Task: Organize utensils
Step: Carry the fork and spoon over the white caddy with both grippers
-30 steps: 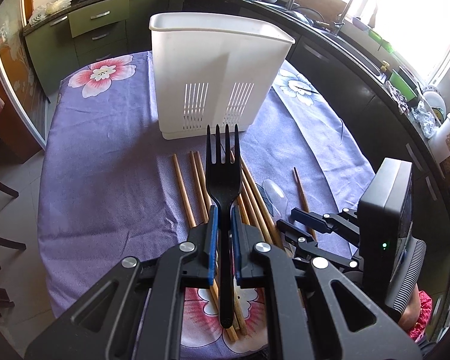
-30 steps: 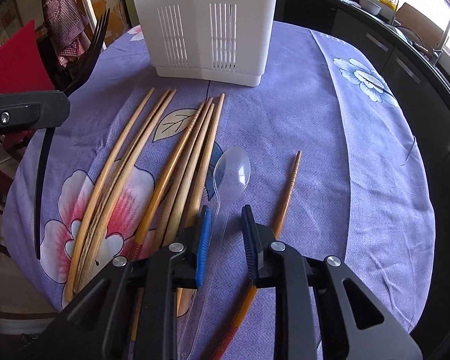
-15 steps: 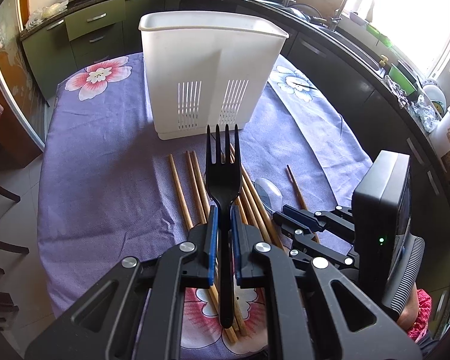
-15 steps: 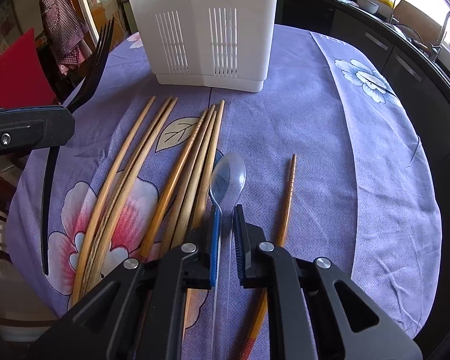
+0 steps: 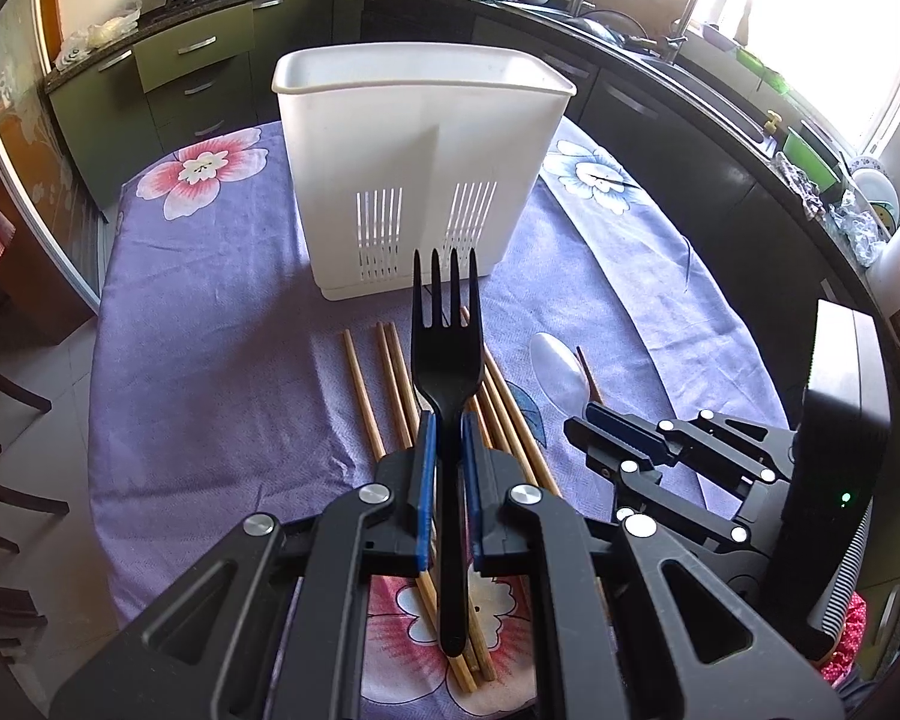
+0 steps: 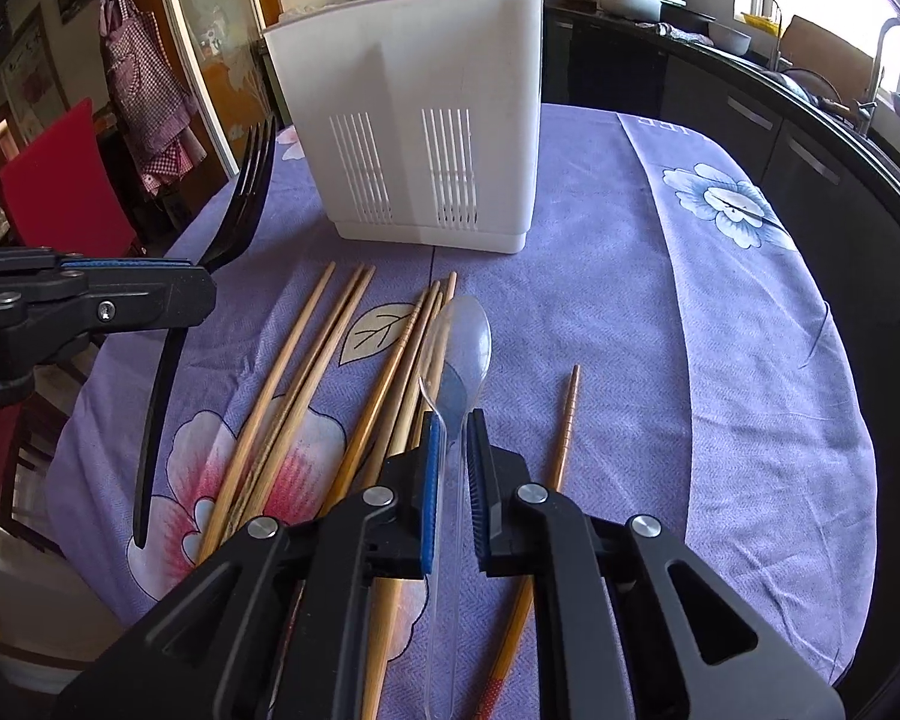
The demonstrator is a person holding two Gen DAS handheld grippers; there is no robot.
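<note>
In the left wrist view, the left gripper [image 5: 447,450] pinches a black fork [image 5: 447,372], tines toward the white caddy [image 5: 420,180], with bare purple tablecloth [image 5: 210,390] to its left. In the right wrist view, the right gripper [image 6: 453,456] pinches a clear spoon [image 6: 462,354] over the chopsticks [image 6: 306,372]; open cloth runs right to the table edge.

A kitchen: dark green cabinets [image 5: 192,69] run under a black countertop [image 5: 678,60] curving along the far wall. Bright daylight floods through a window [image 5: 840,30] above the sink tap [image 5: 693,0]. A red chair [image 6: 60,180] stands on the pale tiled floor [image 5: 48,372].
</note>
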